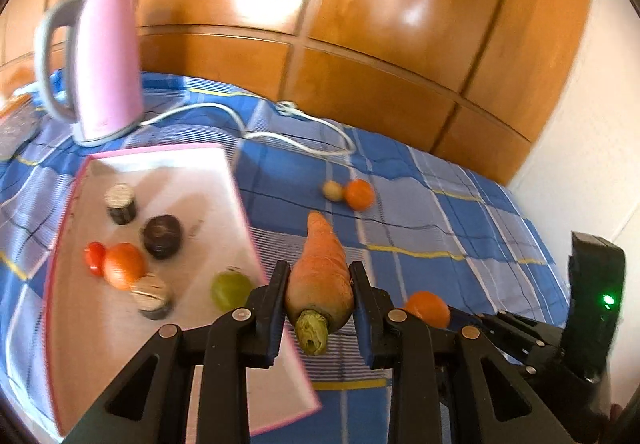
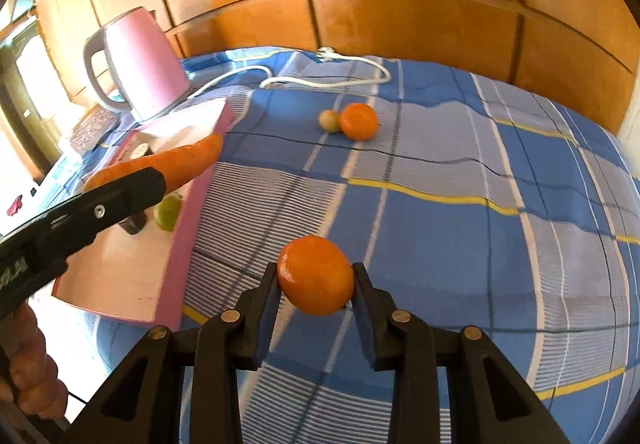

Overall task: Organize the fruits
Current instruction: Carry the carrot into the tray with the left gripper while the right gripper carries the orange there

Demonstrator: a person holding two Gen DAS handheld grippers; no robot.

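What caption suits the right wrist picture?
Right tongs grip an orange above the checked cloth; left tongs hold a carrot over the pink tray.

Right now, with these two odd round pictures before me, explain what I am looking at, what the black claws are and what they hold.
Each picture comes from a wide-angle camera fixed on a hand-held clamp; a person holds one in each hand.

The left view looks along the left gripper, shut on a carrot. The right view looks along the right gripper, shut on an orange.

Below is a blue checked cloth. On it stand a pink kettle with its white cord and a pink tray holding small dark jars, a tomato and a green fruit. Another orange and a small pale fruit lie loose farther off.
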